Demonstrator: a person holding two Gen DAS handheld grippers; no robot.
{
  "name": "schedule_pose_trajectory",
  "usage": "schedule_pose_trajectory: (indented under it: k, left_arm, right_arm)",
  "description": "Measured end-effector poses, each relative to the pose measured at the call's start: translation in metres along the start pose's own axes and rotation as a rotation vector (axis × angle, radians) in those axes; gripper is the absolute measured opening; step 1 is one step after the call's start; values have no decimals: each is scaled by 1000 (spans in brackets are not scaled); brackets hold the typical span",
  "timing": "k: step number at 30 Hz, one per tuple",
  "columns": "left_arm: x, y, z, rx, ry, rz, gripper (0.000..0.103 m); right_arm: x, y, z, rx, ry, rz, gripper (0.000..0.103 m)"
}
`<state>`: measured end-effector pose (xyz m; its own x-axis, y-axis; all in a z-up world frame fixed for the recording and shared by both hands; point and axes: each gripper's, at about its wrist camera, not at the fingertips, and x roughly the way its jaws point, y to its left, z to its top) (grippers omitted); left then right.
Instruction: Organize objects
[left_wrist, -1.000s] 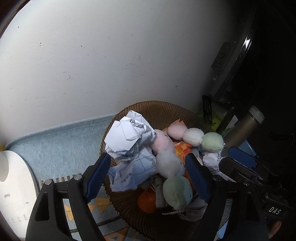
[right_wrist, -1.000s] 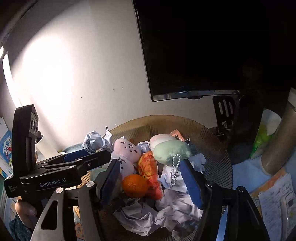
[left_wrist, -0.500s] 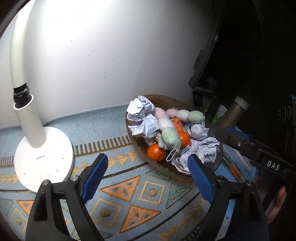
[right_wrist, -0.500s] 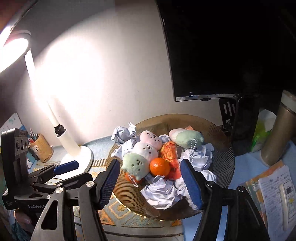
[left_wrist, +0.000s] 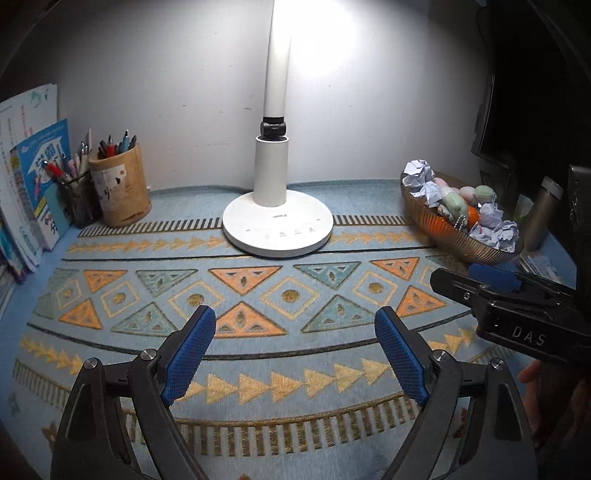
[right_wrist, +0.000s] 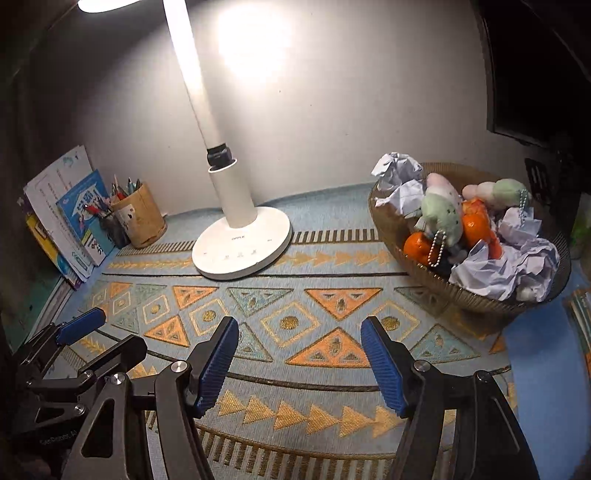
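Left gripper (left_wrist: 295, 347): jaws wide apart, empty, over the mat (left_wrist: 258, 295).
Right gripper (right_wrist: 299, 363): parted, empty.
Basket (right_wrist: 480, 299): right on mat; toys, oranges, paper overlapping, partly hidden.
Lamp (left_wrist: 277, 221): head cut off.

A lamp (left_wrist: 277, 225) is set at the back of the mat (left_wrist: 258, 325). A pen cup (left_wrist: 120, 184) is placed left of it, and a basket (right_wrist: 461, 291) right.
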<state>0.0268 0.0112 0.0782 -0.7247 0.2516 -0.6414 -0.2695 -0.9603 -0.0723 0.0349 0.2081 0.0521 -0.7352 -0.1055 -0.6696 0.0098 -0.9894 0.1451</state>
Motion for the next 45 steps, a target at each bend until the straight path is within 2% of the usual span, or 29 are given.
schedule_pose_trajectory:
  k: [3, 6, 8, 10, 12, 21, 23, 26, 29, 36, 45]
  left_arm:
    - [8, 11, -16, -19, -12, 42, 87]
    - [13, 21, -25, -55, -37, 45, 87]
    - [12, 27, -24, -86, -42, 32, 87]
    - [12, 31, -25, -110, -45, 30, 87]
    - [16, 36, -25, -135, -16, 19, 87]
    - [21, 53, -28, -238, 4, 11, 87]
    - [22, 58, -29, -259, 10, -30, 87]
    - [20, 67, -30, -316, 5, -77, 98]
    - [18, 74, -31, -356, -14, -73, 99]
    - [21, 76, -31, -373, 5, -43, 99]
    - [22, 78, -31, -381, 13, -48, 99]
  right_arm:
    - [23, 18, -22, -46, 23, -68, 67]
    - [35, 24, -35, -54, 40, -83, 67]
    - [32, 26, -35, -74, 16, -102, 67]
    - [30, 25, -35, -73, -1, -112, 73]
    - [33, 26, -35, -78, 9, -120, 73]
    - [34, 31, -34, -101, 9, -126, 75]
    - [34, 31, -34, -101, 6, -127, 79]
    - [32, 32, -34, -103, -2, -132, 85]
    - [33, 32, -34, -104, 0, -133, 85]
    - [33, 30, -34, -89, 5, -140, 90]
    - [35, 28, -33, -74, 13, -152, 98]
